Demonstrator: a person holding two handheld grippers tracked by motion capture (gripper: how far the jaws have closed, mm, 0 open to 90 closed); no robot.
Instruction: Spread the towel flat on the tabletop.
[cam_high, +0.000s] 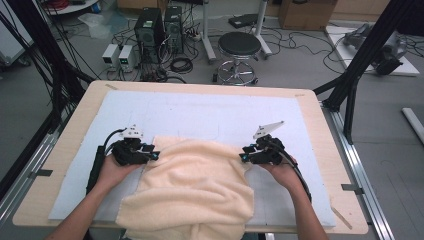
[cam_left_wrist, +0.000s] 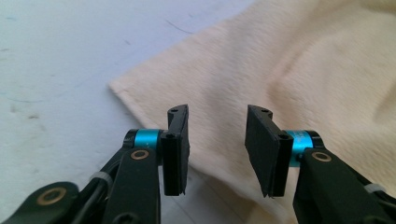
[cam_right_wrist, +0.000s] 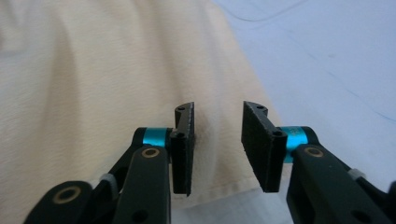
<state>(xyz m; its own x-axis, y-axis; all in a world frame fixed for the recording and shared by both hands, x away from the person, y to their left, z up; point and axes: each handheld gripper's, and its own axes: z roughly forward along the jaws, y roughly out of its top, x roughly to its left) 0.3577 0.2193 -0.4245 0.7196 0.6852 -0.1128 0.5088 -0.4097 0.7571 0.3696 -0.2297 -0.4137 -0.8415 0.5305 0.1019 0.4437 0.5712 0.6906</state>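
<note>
Cream towel (cam_high: 192, 187) lies on the pale mat (cam_high: 200, 112) of the wooden table (cam_high: 320, 125), draped over the near edge. Left gripper (cam_high: 155, 154) and right gripper (cam_high: 243, 156) released, jaws apart at the towel's far corners. Stool (cam_high: 239, 46) and computer towers (cam_high: 159, 27) behind.

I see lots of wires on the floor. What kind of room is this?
Probably a lab or workshop. Computer towers and tangled cables sit on the floor beyond the table, beside a round stool and black metal frame posts.

Legible text: none | labels, brands, numbers, signs: none readable on any surface in the three views
</note>
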